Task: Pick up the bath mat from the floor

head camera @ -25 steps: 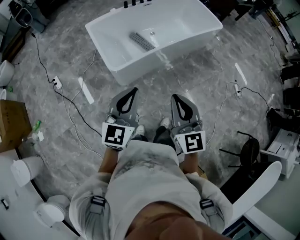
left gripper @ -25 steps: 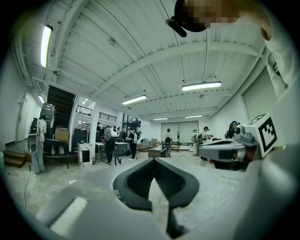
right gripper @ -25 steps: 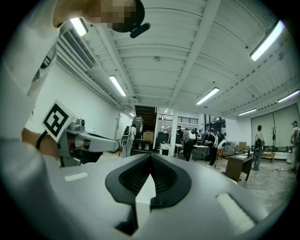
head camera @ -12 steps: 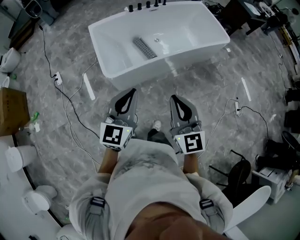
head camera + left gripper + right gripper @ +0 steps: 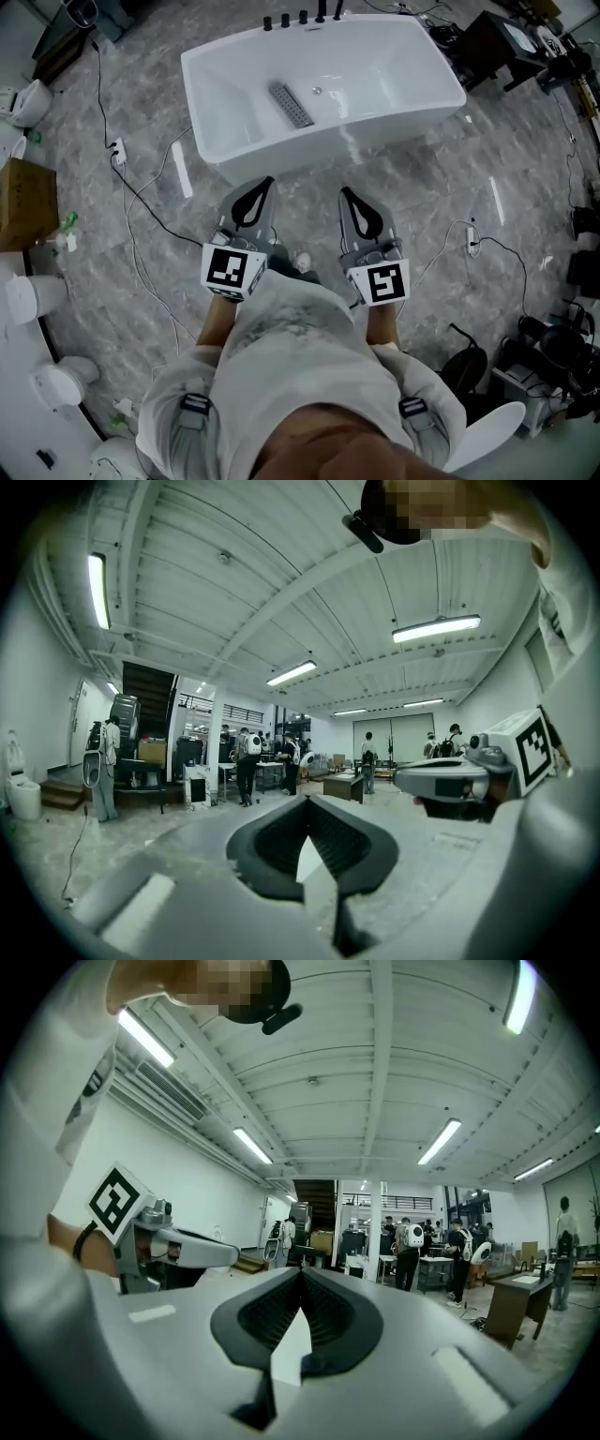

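Head view has swung round: the bathtub (image 5: pixel 375 136) now sits squarely ahead of my left gripper (image 5: pixel 267 181) and right gripper (image 5: pixel 345 192). Both are closed and empty, and I see no bath mat yet.

The person wears a pale grey top (image 5: pixel 291 366) with a dark buckled strap (image 5: pixel 194 405) on each side. The left gripper (image 5: pixel 266 182) and right gripper (image 5: pixel 346 193) are grey with black jaws, and a black-and-white marker cube (image 5: pixel 230 269) sits behind each pair of jaws.
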Demonstrator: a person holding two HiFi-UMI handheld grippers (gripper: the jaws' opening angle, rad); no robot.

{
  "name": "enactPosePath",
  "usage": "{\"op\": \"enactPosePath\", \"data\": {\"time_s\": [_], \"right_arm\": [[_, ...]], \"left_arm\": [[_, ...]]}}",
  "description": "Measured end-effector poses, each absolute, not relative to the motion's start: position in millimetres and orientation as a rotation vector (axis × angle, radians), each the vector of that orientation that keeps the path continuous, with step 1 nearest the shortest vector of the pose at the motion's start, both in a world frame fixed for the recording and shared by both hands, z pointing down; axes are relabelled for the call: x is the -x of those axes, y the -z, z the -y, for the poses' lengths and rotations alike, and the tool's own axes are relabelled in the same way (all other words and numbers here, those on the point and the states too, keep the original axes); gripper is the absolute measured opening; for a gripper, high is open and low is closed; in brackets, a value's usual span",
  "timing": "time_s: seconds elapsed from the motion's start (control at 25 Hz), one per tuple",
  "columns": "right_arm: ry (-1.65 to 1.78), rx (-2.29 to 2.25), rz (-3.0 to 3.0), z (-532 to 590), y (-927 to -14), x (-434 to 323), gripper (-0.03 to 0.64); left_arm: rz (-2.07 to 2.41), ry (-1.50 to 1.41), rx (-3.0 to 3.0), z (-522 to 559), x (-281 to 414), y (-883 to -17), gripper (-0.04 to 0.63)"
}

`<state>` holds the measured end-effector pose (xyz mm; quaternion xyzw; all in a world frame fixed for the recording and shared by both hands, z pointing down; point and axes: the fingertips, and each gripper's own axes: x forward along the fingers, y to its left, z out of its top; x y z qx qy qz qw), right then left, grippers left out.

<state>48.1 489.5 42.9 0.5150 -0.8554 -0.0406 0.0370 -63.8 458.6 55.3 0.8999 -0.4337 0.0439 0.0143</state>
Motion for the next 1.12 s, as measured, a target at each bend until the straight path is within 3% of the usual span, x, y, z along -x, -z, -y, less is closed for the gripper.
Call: {"op": "enactPosePath", "data": {"time_s": [1.12], "right_arm": [[0.145, -1.503, 2.589, -225.9, -49.4, -86.7, 0.002]], "left_arm": [[1.349, -0.149, -2.746, -202.9, 21.3, -79.0, 0.002]]}}
